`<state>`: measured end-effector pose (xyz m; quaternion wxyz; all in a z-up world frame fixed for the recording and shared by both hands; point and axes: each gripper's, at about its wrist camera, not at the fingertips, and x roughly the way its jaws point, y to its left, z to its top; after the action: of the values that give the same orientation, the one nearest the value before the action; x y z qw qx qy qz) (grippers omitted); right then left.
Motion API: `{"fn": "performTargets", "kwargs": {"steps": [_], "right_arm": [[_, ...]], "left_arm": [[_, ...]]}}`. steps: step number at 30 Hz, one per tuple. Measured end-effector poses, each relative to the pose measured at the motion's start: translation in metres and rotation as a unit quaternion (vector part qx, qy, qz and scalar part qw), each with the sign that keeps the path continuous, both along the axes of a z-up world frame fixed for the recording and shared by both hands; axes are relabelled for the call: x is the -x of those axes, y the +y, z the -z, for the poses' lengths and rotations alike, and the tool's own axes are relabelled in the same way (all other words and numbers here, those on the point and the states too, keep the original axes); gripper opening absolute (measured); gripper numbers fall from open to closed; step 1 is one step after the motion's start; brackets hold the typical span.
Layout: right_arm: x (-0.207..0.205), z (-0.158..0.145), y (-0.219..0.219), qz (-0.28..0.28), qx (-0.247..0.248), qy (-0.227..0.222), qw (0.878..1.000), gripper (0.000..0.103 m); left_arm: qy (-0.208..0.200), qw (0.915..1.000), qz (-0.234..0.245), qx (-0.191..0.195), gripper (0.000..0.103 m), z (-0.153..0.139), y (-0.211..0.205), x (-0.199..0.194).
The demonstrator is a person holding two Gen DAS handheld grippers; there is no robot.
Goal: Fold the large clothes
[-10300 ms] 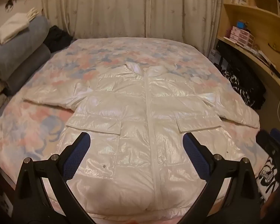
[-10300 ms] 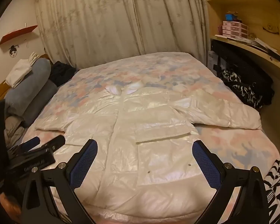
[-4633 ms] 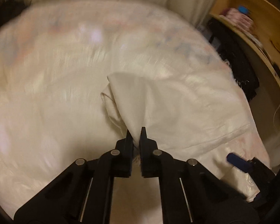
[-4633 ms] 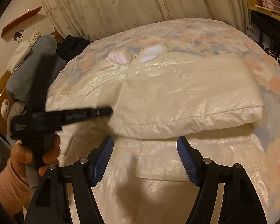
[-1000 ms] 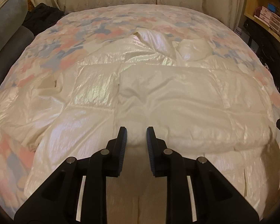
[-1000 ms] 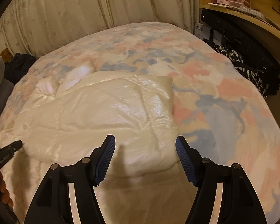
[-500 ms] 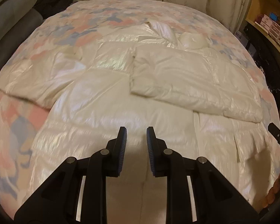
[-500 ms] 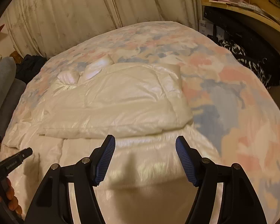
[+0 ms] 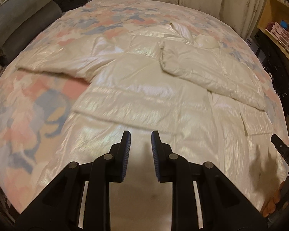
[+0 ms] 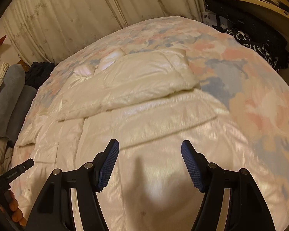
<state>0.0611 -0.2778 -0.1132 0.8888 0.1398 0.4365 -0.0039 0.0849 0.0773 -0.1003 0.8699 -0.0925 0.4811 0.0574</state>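
While jaws gape empty, jacket (image 9: 144, 96) spans bed (image 9: 28, 105).

Glossy cream puffer coat (image 9: 144, 88) flat on bed, one sleeve folded across chest

Left gripper (image 9: 140, 141) points steeply downward, jaws narrowly parted and empty; right gripper (image 10: 149, 151) likewise angled, jaws wide, apparently holding nothing, though the frames are blurred.

Glossy, pearly quilted puffer jacket (image 9: 144, 96), matt floral cotton bedspread (image 9: 28, 105), black matt plastic tongs with ribbed blue rubber pads (image 10: 107, 165), dull metal rivets, pale patterned curtain cloth (image 10: 67, 19), smooth wooden shelf (image 10: 240, 2)
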Motion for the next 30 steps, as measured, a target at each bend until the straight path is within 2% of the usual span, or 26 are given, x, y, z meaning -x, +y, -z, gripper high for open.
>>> {"fn": "performTargets", "kwargs": {"steps": [6,10,15,20,24,30], "right_arm": [[0.030,-0.001,0.026,-0.025,0.022,0.000,0.999,0.069],[0.039,-0.007,0.057,-0.056,0.040,0.005,0.998,0.069],[0.046,-0.029,0.113,-0.104,0.059,-0.021,0.993,0.069],[0.049,-0.052,0.178,-0.157,0.059,-0.044,0.985,0.069],[0.050,-0.067,0.231,-0.197,0.064,-0.057,0.977,0.069],[0.053,-0.083,0.300,-0.240,0.080,-0.074,0.965,0.069]], "left_arm": [[-0.002,0.9993,-0.006,-0.038,0.020,-0.008,0.024,0.037],[-0.010,0.9988,-0.022,-0.043,0.020,-0.014,0.050,0.056],[-0.025,0.9979,-0.059,-0.015,0.020,-0.029,0.098,0.071],[-0.044,0.9951,-0.089,-0.008,0.021,-0.043,0.145,0.080],[-0.057,0.9914,-0.118,-0.003,0.038,-0.047,0.181,0.087],[-0.058,0.9876,-0.145,0.014,0.038,-0.038,0.221,0.090]]}}
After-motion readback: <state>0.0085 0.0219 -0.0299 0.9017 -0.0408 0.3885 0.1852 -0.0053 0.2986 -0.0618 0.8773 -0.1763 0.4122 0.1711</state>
